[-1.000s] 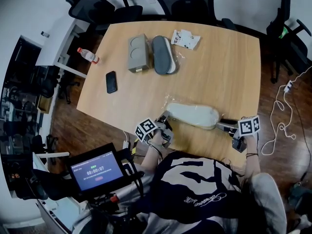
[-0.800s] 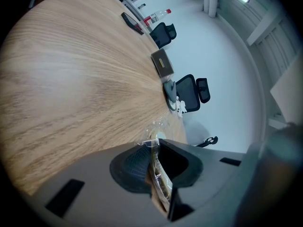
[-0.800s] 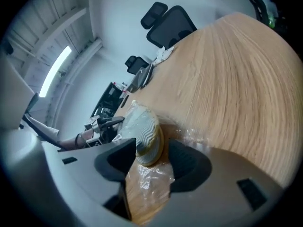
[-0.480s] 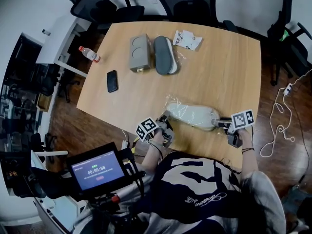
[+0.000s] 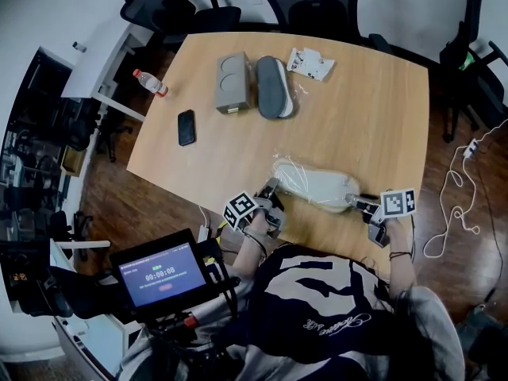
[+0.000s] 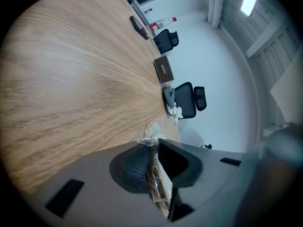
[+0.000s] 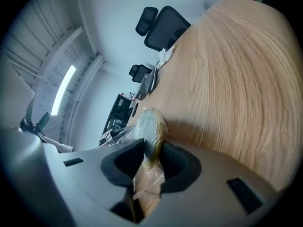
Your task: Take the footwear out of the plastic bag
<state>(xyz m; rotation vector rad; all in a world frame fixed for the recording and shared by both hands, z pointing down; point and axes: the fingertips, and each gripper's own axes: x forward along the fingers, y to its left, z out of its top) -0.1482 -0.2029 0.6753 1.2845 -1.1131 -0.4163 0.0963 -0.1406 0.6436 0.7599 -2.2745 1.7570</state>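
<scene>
My left claw is pinched tight on a fold of the plastic bag, while my right claw is closing on the end of the bagged pale slipper, which lies between them at the counter's near edge.

Footwear blurred under plastic bag film, its make unreadable; print on far white packet too small to read.

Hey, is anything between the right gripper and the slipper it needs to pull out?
Only the plastic bag wrapped round the slipper. The right gripper is closing its fingers on the bagged end; the left gripper pinches the bag's other end.
</scene>
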